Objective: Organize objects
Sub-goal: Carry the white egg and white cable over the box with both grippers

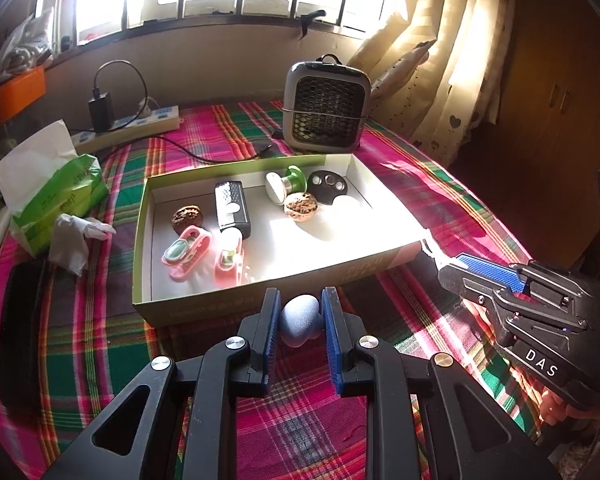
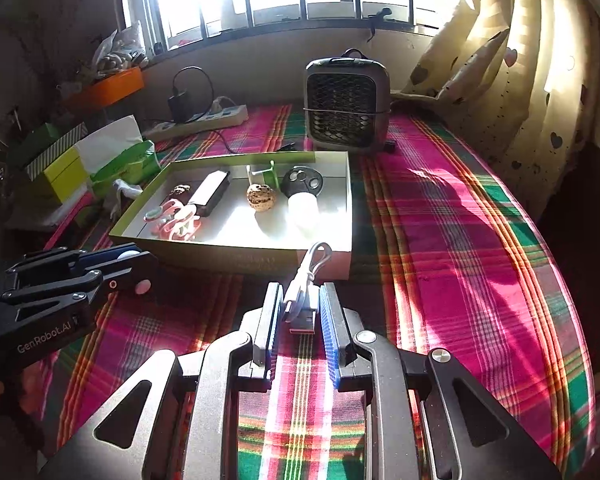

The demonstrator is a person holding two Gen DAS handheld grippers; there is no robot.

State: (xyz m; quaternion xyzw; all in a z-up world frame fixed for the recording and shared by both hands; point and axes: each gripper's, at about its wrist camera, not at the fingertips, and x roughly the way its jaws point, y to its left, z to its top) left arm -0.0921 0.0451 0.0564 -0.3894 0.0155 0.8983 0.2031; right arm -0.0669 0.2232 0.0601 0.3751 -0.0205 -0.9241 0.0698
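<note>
My left gripper is shut on a pale blue heart-shaped object, held just in front of the near wall of a green cardboard box. My right gripper is shut on a white USB cable, held before the box's near right corner. In the box lie two walnuts, pink clips, a black rectangular device, a green-and-white spool and a black disc. The right gripper shows in the left wrist view, the left gripper in the right wrist view.
A small grey heater stands behind the box. A power strip with a black charger and cable lies at the back left. A green tissue pack and crumpled tissue sit left of the box. Everything rests on a plaid cloth.
</note>
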